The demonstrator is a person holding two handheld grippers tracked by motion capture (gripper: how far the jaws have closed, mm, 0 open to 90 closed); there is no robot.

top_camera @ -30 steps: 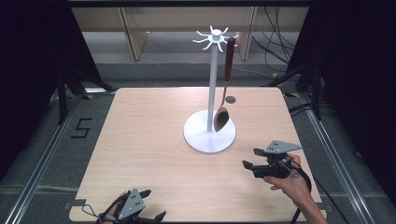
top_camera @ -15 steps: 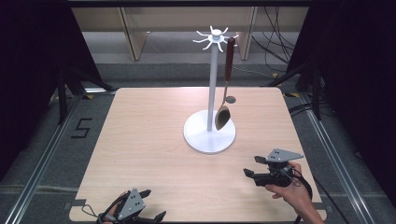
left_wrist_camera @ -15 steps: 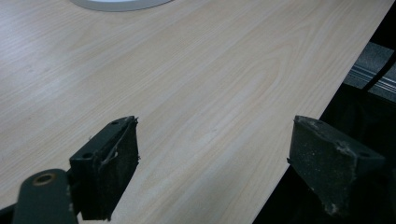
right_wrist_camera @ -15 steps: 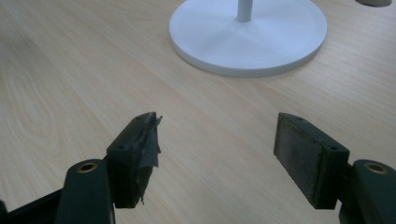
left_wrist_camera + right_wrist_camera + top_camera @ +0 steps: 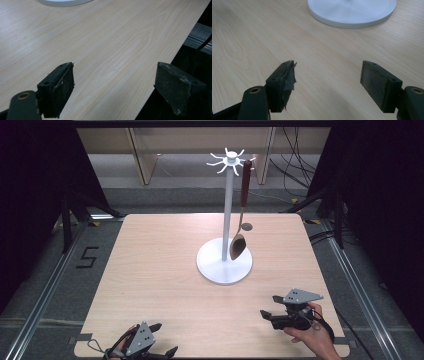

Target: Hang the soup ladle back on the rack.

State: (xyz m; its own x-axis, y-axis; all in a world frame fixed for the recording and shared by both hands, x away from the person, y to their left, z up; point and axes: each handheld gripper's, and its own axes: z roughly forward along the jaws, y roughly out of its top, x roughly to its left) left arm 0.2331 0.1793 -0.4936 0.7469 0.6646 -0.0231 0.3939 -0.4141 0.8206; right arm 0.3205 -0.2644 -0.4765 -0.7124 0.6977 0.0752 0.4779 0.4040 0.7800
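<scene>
Spoon (image 5: 239,240): hanging from hook of white stand (image 5: 225,267), table centre, long axis vertical, bowl down just above base. Right gripper (image 5: 270,312): near right, jaws apart, empty, nearer; spoon lies far-left of it. Left gripper (image 5: 162,340): near edge, jaws apart, empty.

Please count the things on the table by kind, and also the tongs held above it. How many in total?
White hook stand: 1
Spoon hanging on the stand: 1
Tongs, both open: 2, left tongs and right tongs
Total: 4
</scene>
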